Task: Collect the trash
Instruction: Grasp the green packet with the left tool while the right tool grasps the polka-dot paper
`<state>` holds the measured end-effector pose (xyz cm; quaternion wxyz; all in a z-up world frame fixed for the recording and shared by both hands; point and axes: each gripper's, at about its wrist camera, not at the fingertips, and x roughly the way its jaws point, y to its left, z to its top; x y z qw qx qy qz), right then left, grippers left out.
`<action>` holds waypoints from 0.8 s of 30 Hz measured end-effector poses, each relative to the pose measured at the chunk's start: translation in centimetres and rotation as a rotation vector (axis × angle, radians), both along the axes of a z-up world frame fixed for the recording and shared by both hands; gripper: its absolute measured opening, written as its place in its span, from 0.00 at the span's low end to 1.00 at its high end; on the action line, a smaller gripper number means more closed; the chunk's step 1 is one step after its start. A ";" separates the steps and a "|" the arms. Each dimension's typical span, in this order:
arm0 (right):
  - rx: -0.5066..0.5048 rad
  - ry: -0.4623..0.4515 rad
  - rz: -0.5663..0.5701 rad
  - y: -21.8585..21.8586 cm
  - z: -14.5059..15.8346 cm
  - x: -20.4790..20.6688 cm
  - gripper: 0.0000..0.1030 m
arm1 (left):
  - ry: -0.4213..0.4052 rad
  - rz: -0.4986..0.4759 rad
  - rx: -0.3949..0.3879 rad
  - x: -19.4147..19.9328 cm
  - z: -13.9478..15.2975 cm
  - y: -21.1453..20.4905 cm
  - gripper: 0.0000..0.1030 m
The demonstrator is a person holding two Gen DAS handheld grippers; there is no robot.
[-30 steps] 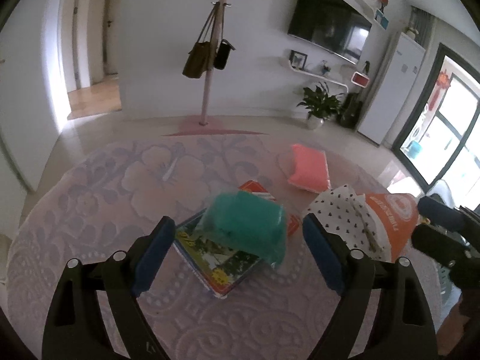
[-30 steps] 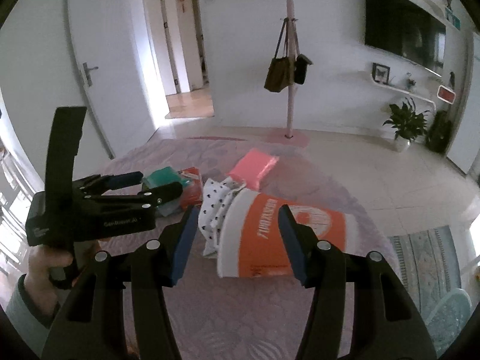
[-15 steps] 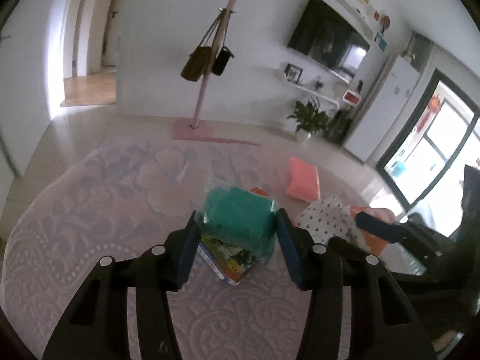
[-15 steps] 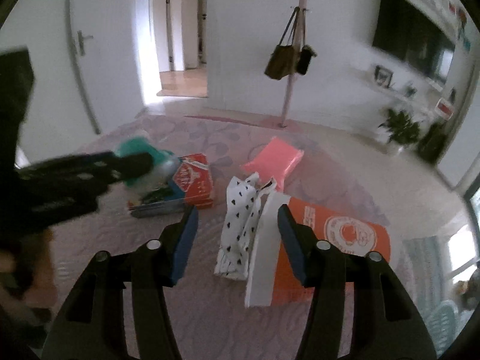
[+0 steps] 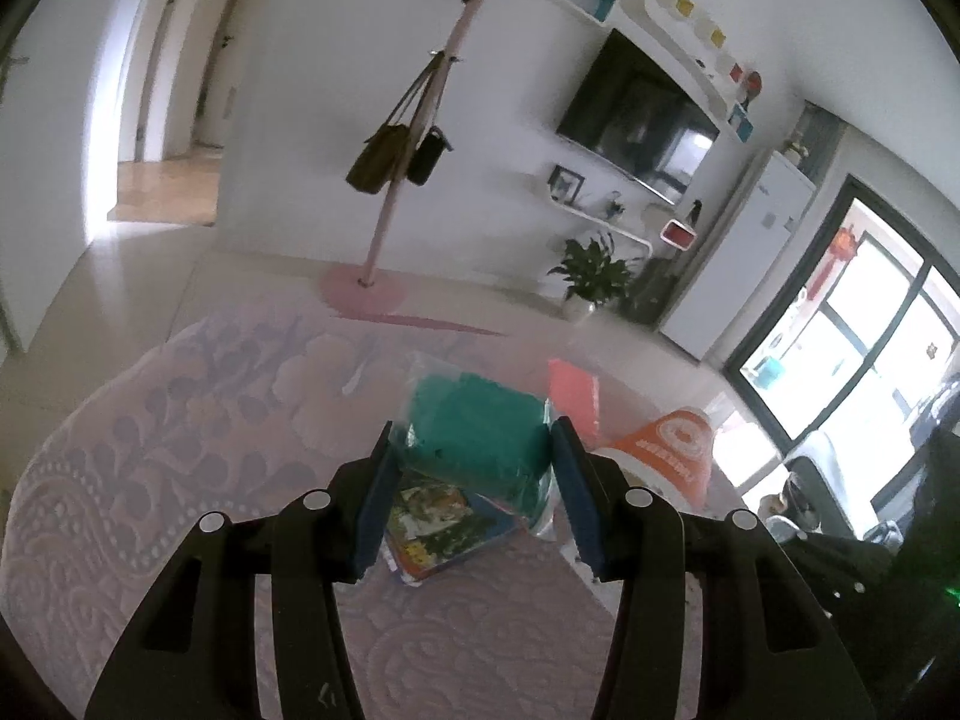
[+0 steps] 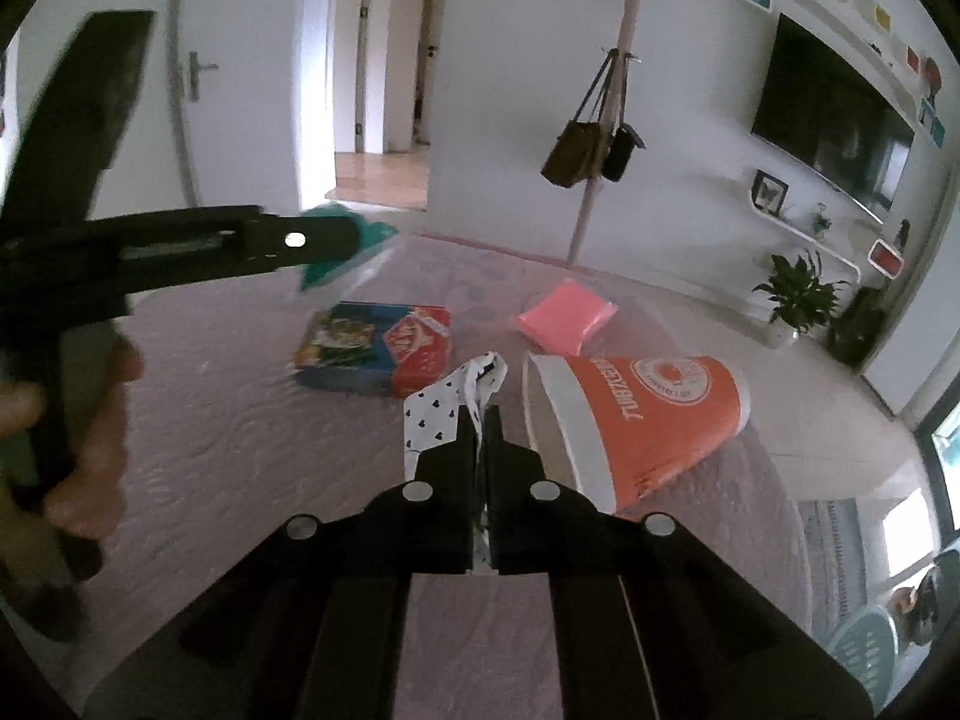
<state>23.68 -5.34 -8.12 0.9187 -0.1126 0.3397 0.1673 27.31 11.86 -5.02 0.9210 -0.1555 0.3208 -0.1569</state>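
Both claws clamped on trash above the bench

The green packet [image 5: 477, 429] is clamped in the left claw [image 5: 471, 468], lifted clear of the colourful box [image 6: 372, 351]. The right claw [image 6: 478, 426] is closed tight on the dotted wrapper [image 6: 447, 399], at 9 o'clock of the tipped orange cup [image 6: 636, 414]. The wrapper is best raised slowly, so that the thin paper is not torn and the pink packet [image 6: 567, 315] at 12 o'clock is left undisturbed.

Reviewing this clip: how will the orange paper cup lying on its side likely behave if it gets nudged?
The orange cup lies on its side, so it would probably roll, likely in a curve since it tapers. It looks like thin paper and seems light and easy to crush. The soft tablecloth may slow it.
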 end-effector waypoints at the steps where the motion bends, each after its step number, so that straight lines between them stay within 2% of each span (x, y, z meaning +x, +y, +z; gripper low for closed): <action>1: 0.018 -0.003 0.002 -0.5 0.4 -0.6 0.02 | -0.005 -0.005 0.002 -0.1 0.2 -0.3 0.47; 8: 0.073 -0.069 -0.045 -3.8 3.5 -4.5 0.02 | -0.040 -0.088 0.000 -3.1 2.3 -3.2 0.47; 12: 0.122 -0.097 -0.138 -8.7 4.6 -6.9 0.02 | -0.078 -0.140 0.027 -5.5 4.3 -5.7 0.47; 14: 0.156 -0.076 -0.206 -11.9 5.0 -7.7 0.02 | -0.100 -0.173 0.013 -6.5 5.2 -7.3 0.47; 16: 0.197 -0.055 -0.256 -14.7 5.3 -8.3 0.02 | -0.112 -0.252 -0.043 -7.7 6.1 -9.7 0.47; 20: 0.230 -0.091 -0.390 -21.5 6.3 -10.8 0.02 | -0.129 -0.361 -0.027 -9.7 7.1 -16.0 0.47; 24: 0.271 -0.105 -0.490 -27.3 6.2 -12.4 0.02 | -0.107 -0.467 -0.032 -10.7 6.8 -22.6 0.47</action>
